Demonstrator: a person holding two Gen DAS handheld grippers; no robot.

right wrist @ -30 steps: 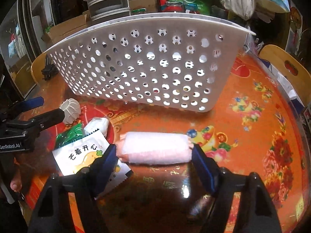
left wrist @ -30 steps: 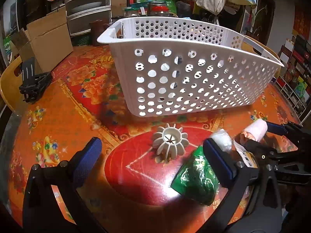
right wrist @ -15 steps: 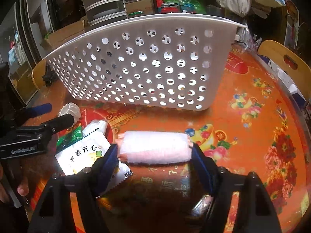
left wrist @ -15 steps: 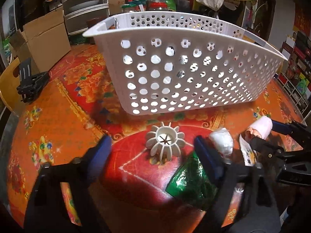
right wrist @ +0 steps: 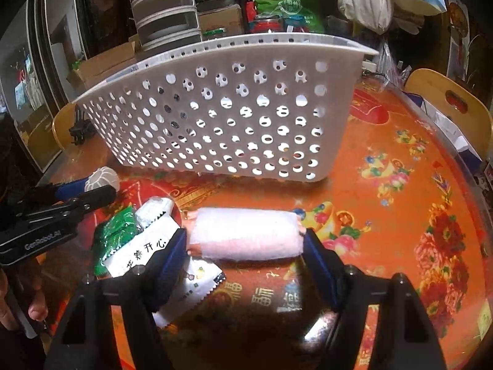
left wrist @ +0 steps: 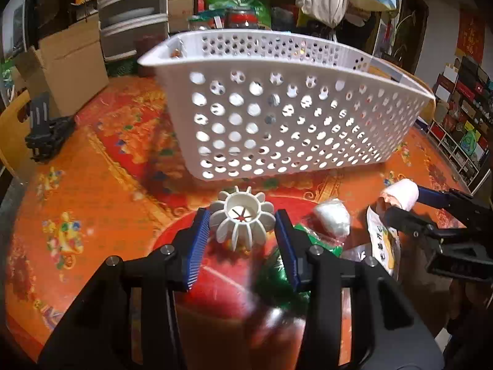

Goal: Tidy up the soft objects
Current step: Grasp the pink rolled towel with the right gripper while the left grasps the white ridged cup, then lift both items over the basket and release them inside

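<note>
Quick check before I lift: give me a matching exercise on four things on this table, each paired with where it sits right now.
Things:
1. white ribbed toy
2. pink rolled towel
3. white perforated basket
4. green packet

Places:
A. behind all the small items, farther from the cameras
B. between the left gripper's closing pads
C. partly under the white printed sachet
D. spanning the right gripper's pads end to end

Pairs: 1-B, 2-D, 3-A, 4-C
</note>
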